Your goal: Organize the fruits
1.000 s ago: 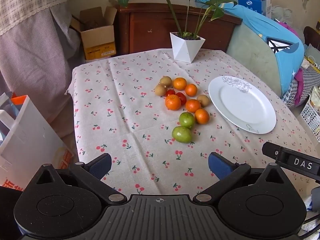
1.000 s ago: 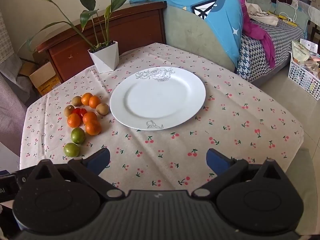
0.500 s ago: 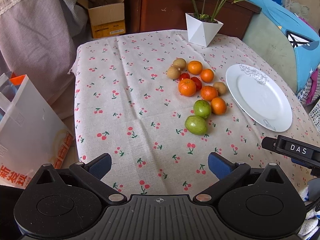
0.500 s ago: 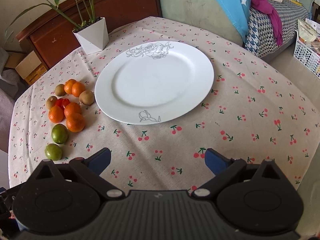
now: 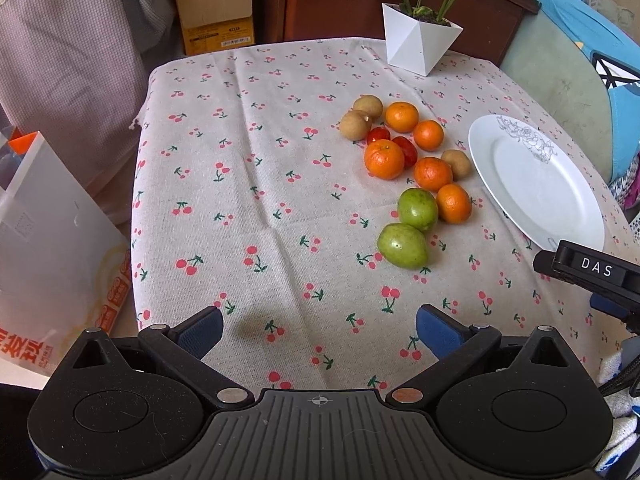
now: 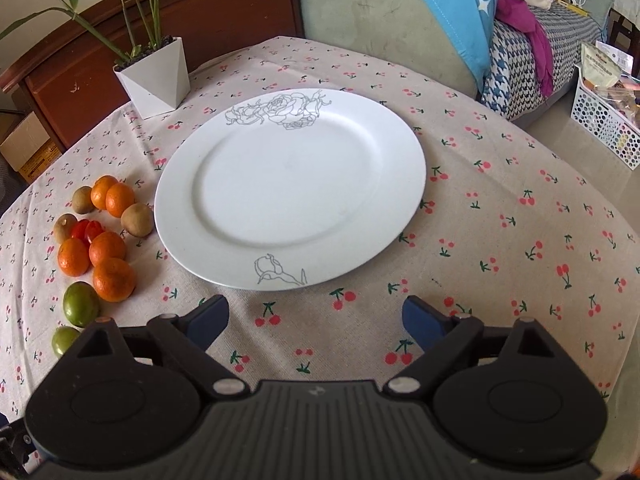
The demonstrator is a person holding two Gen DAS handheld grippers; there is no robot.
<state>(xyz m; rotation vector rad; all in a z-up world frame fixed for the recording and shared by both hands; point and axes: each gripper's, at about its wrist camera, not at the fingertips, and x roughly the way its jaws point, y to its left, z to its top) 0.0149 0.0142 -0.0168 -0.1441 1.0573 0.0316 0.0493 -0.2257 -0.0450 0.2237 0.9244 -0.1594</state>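
Observation:
A cluster of fruit lies on the cherry-print tablecloth: several oranges (image 5: 384, 159), two green fruits (image 5: 402, 245), three brown kiwis (image 5: 355, 124) and small red tomatoes (image 5: 378, 134). In the right wrist view the same oranges (image 6: 113, 279) sit left of the white plate (image 6: 360, 128). The plate (image 5: 536, 184) holds nothing. My left gripper (image 5: 319, 330) hangs open over bare cloth, short of the green fruits. My right gripper (image 6: 315, 319) is wide, its jaws closing slightly, with nothing between them, just short of the plate's near rim.
A white geometric pot with a plant (image 5: 420, 40) stands at the table's far side. A cardboard box (image 5: 216, 16) and a white bag (image 5: 48, 248) are on the floor to the left. A sofa with a blue cushion (image 6: 460, 20) and a basket (image 6: 604, 120) lie to the right.
Both grippers have moved down and closer to the table, so fruit and plate look larger. The right gripper's jaws have narrowed slightly. Nothing on the table has moved.

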